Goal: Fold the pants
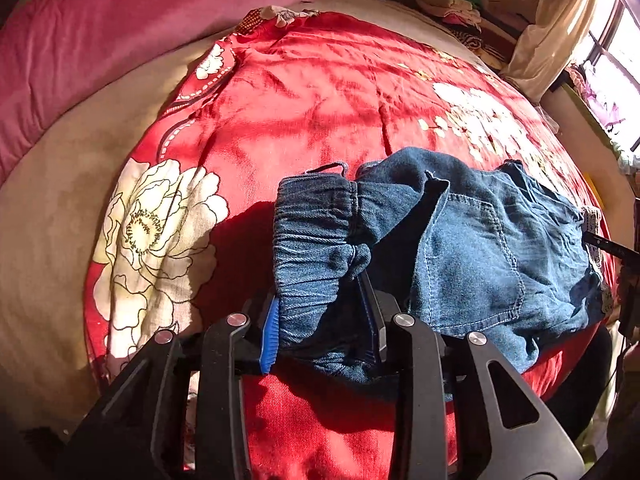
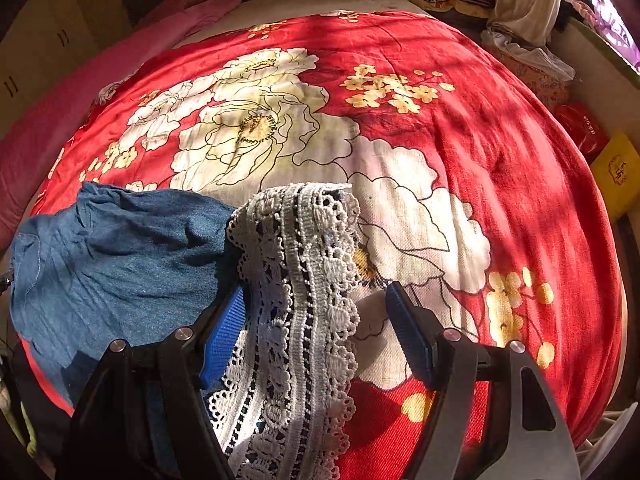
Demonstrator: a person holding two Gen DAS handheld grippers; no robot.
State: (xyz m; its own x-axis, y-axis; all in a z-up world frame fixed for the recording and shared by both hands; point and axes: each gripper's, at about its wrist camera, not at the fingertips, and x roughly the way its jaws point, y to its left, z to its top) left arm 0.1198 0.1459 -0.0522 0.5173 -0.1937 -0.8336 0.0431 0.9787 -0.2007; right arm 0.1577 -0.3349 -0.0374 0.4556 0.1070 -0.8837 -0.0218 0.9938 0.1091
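Blue denim pants (image 1: 472,248) lie crumpled on a red floral blanket (image 1: 304,92), back pocket up. My left gripper (image 1: 320,312) is shut on the gathered elastic waistband (image 1: 316,240), which fills the gap between the blue pads (image 1: 269,336). In the right wrist view the pants (image 2: 120,256) bunch at the left and their white lace hem (image 2: 304,264) drapes between the fingers of my right gripper (image 2: 316,292). That gripper is open: the lace rests against the left pad (image 2: 224,332), while the right pad (image 2: 408,332) stands clear of it over the blanket (image 2: 500,140).
A pink quilt (image 1: 120,28) lies along the bed's far left. Piled clothes (image 1: 452,4), a pale curtain (image 1: 548,40) and a bright window (image 1: 616,60) are at the back right. A yellow packet (image 2: 616,172) and a red packet (image 2: 584,132) sit beside the bed's right edge.
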